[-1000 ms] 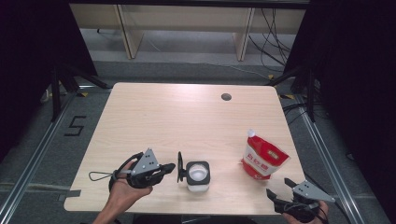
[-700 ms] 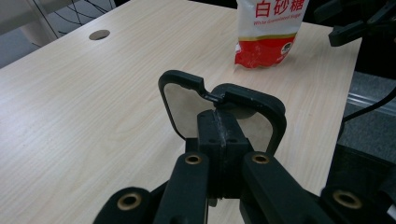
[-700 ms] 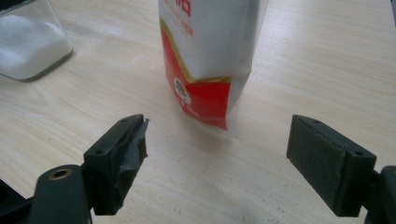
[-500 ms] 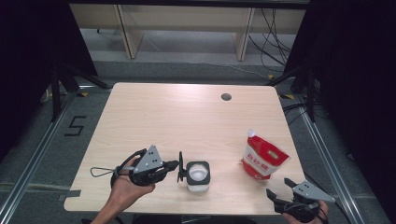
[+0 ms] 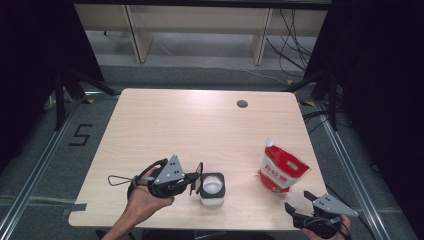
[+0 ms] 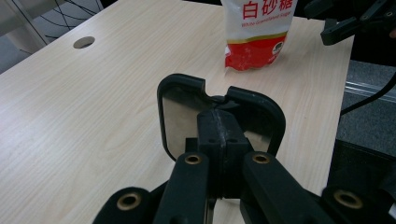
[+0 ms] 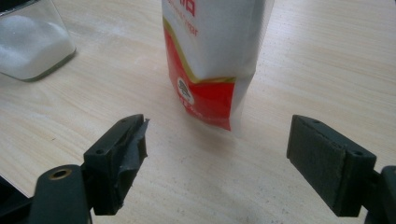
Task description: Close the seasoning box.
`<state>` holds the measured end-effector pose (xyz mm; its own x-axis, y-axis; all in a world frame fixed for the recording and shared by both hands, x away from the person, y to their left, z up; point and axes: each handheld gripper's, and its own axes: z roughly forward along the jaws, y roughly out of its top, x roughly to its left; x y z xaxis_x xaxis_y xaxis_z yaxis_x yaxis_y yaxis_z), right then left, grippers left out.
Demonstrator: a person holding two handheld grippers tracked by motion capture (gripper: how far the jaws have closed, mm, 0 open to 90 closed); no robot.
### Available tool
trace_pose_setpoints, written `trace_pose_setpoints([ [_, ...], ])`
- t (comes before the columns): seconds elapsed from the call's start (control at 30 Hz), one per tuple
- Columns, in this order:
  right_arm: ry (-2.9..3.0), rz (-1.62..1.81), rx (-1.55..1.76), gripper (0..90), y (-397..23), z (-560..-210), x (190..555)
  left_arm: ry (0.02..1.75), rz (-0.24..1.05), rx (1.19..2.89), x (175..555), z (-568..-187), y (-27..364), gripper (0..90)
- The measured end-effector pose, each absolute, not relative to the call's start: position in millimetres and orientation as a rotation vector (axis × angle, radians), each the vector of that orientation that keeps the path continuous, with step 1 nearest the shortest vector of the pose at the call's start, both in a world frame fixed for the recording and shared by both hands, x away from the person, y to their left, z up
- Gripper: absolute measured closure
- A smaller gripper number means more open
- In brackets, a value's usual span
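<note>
step: lid off | left gripper [image 5: 198, 176] clamped on black lid [image 6: 219, 116], beside open jar [image 5: 212, 187] | right gripper [image 7: 217, 158] apart, facing sugar bag [image 7: 212, 56] | next: grip bag

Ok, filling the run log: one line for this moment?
left gripper: shut on black lid | right gripper: open, facing sugar bag | jar: uncovered

I read "白砂糖" and "White Granulated Sugar" on the red-and-white plastic sugar pouch [image 6: 258, 32]; black tape "5" on the grey floor [image 5: 80, 135] left of my table
</note>
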<state>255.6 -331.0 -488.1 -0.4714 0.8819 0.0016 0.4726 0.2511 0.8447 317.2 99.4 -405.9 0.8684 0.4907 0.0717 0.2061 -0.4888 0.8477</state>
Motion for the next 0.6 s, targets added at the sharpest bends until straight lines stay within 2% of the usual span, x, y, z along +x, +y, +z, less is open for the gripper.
trace_pose_setpoints([
  [0.6,2.051,1.141,1.237,20.7,-330,-488,255,0.447,0.322,2.156,324,-424,71,89.1],
])
